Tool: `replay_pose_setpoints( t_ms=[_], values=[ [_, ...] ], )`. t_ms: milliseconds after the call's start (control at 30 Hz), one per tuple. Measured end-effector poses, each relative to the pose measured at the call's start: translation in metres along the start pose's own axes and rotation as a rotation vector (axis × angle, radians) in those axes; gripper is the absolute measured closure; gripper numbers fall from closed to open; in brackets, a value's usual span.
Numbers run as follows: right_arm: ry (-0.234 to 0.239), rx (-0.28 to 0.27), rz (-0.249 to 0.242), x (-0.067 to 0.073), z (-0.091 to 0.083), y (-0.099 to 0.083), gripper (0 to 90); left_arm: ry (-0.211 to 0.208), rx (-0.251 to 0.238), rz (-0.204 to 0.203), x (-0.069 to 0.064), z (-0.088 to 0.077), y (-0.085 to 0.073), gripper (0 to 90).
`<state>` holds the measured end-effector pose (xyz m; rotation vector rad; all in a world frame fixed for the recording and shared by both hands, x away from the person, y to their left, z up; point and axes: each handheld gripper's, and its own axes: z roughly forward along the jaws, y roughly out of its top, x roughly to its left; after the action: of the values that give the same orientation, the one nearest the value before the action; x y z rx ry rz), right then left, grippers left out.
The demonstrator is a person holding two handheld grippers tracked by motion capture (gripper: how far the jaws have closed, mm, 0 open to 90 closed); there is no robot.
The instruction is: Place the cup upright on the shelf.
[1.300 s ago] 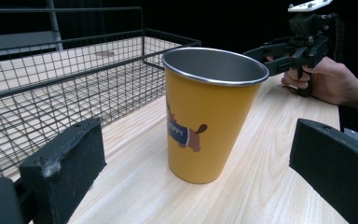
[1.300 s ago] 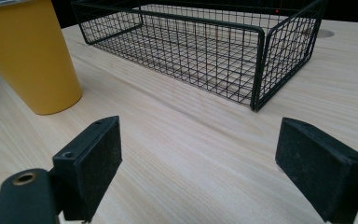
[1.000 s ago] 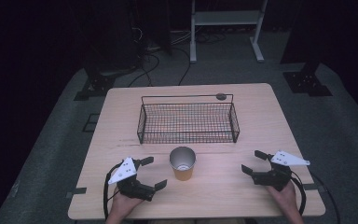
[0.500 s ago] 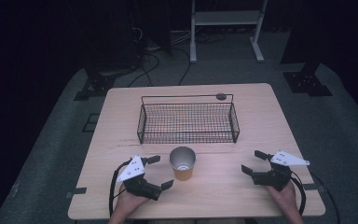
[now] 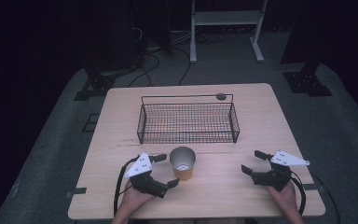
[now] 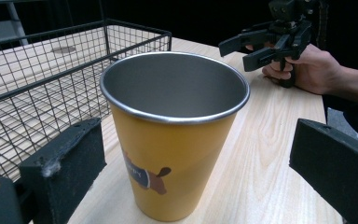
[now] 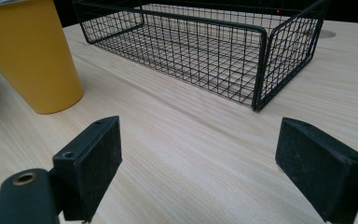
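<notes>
Left gripper (image 5: 164,171): fingers gaping wide, flanking the cup (image 5: 182,163), not touching.
Right gripper (image 5: 253,162): fingers gaping wide, resting apart on worktop (image 5: 223,186).

Wire basket (image 5: 188,122): black mesh, rectangular, open top, standing flat on the far half of the desk (image 5: 265,119), long side across it. Nothing visible inside it.

Round dark disc (image 5: 221,96): set in the desk surface just behind the basket's far right corner.

Desk: light wood grain, on grey floor (image 5: 56,154).

White frame (image 5: 225,25) with 2 legs stands on the floor beyond the desk. Black cables (image 5: 168,58) trail near it. Dark stand bases (image 5: 307,81) sit to either side.
</notes>
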<state>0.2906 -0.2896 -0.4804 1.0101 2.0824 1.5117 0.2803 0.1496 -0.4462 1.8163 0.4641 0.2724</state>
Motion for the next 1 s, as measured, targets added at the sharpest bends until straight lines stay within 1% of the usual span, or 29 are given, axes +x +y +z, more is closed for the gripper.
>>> replay_pose_setpoints(
  t_ms=[200, 333, 400, 867, 1000],
  values=[
    [0.001, 0.001, 0.0, 0.0, 0.0, 0.0, 13.4, -0.002, 0.023, 0.007, 0.001, 0.008, -0.001, 2.2],
    [0.001, 0.003, -0.002, 0.0, 0.0, 0.0, 13.4, -0.003, 0.03, -0.003, 0.002, 0.012, -0.001, 2.3],
    [0.001, 0.002, -0.002, 0.0, 0.0, 0.0, 13.4, -0.003, 0.037, 0.001, 0.002, 0.014, -0.001, 2.3],
    [0.002, 0.003, -0.002, 0.0, 0.0, 0.0, 13.4, 0.009, 0.05, 0.009, 0.007, 0.029, 0.002, 2.3],
    [0.003, 0.003, -0.004, 0.0, 0.001, 0.0, 13.4, 0.008, 0.056, 0.005, 0.007, 0.033, 0.001, 2.2]
  ],
)
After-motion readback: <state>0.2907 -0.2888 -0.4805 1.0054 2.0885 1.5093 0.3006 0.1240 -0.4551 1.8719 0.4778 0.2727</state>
